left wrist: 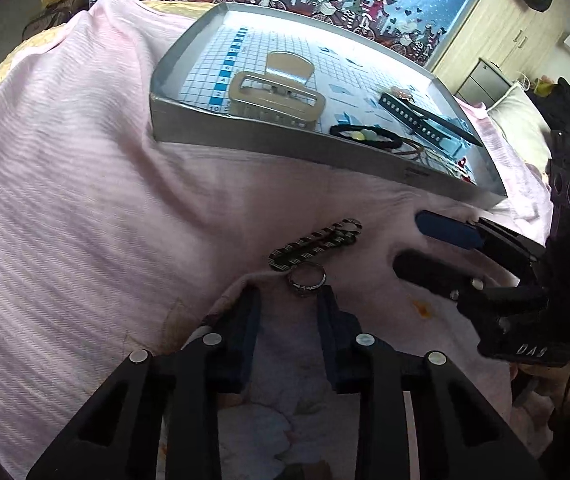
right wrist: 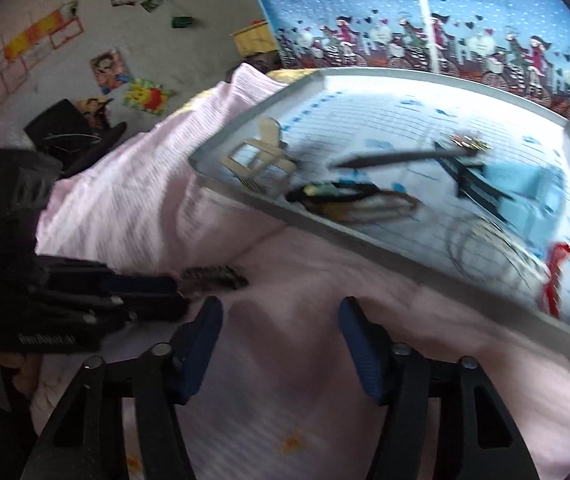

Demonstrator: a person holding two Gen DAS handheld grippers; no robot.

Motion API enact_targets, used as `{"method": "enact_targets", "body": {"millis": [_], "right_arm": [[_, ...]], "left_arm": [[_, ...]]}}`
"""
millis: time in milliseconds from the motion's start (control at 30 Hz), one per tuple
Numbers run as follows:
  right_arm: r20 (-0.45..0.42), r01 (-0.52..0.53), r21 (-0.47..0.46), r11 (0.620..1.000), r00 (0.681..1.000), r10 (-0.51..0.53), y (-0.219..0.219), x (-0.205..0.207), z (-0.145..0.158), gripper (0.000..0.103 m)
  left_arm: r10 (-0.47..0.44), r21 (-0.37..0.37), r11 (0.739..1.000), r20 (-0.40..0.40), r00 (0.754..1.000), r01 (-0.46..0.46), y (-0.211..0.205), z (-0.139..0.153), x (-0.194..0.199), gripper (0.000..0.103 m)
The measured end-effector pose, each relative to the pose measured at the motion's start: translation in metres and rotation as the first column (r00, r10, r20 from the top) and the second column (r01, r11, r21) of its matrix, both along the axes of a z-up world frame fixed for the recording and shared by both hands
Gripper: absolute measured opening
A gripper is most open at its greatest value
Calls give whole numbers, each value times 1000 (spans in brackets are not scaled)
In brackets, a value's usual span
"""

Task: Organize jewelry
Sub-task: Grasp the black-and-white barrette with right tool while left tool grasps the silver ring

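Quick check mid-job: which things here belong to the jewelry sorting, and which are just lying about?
Job:
ring
striped hair clip
tray
beige claw clip
black hair tie
left gripper

Lying about:
pink blanket
wall stickers

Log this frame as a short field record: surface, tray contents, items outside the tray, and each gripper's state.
surface: pink blanket
tray: grey, on the blanket, grid-printed floor
in tray: beige hair claw, black hair tie, black strap
outside tray: ring, striped hair clip, both on the blanket
left gripper: open, ring just ahead of its fingertips
right gripper: open, nothing between its fingers
right view: blurred
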State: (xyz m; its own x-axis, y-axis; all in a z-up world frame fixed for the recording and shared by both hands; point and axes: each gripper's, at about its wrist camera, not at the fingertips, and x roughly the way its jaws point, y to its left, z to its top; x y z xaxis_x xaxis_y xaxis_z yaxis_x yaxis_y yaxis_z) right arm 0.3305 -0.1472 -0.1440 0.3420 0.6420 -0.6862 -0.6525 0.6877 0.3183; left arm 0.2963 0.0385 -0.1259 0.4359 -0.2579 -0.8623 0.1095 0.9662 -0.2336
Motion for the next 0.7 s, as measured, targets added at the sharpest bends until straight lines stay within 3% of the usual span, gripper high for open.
{"method": "enact_targets", "body": {"millis": [167, 500, 567, 700], "right_arm": [[-24, -52, 52, 997, 998, 53, 12, 11, 1, 45], [-52, -154, 48, 987, 986, 156, 40, 16, -4, 23], [-62, -155, 41, 987, 986, 157, 41, 16, -6, 12], [-56, -145, 35, 989, 988, 147, 39, 11, -6, 9]], "left_arm": [[38, 8, 999, 4, 999, -38, 6, 0, -1, 15], [55, -2, 998, -8, 998, -55, 12, 1, -3, 14], [54, -1, 999, -9, 998, -54, 12, 0, -3, 14], [51, 1, 999, -10, 999, -51, 10, 0, -2, 14]]}}
